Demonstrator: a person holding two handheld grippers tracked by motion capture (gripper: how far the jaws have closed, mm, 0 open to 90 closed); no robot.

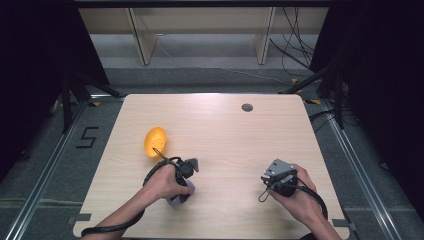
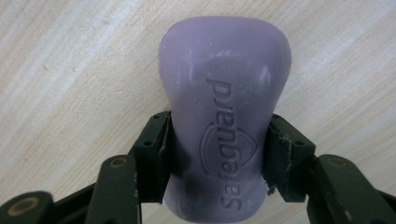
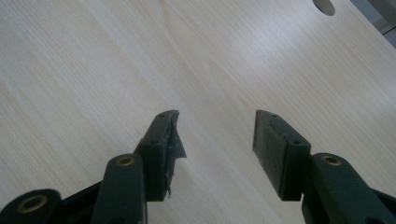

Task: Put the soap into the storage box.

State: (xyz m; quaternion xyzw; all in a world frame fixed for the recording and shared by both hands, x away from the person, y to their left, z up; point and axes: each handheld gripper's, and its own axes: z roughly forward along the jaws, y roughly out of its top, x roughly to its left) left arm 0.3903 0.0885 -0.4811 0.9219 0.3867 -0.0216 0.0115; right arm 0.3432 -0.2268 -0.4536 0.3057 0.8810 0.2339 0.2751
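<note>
A lavender bar of soap with raised lettering lies against the pale wooden table. My left gripper is shut on its narrow waist, one pad on each side. In the high view the left gripper is near the table's front left, and the soap peeks out under the hand. An orange oval dish sits a little beyond that hand. At the front right, my right gripper is held above the table. Its jaws stand open over bare wood with nothing between them.
A round grey cable hole is set in the table near its far edge, and the cable hole also appears at the top of the right gripper view. Black curtains, cables and wooden shelf legs surround the table. A torn scrap of tape hangs from one right pad.
</note>
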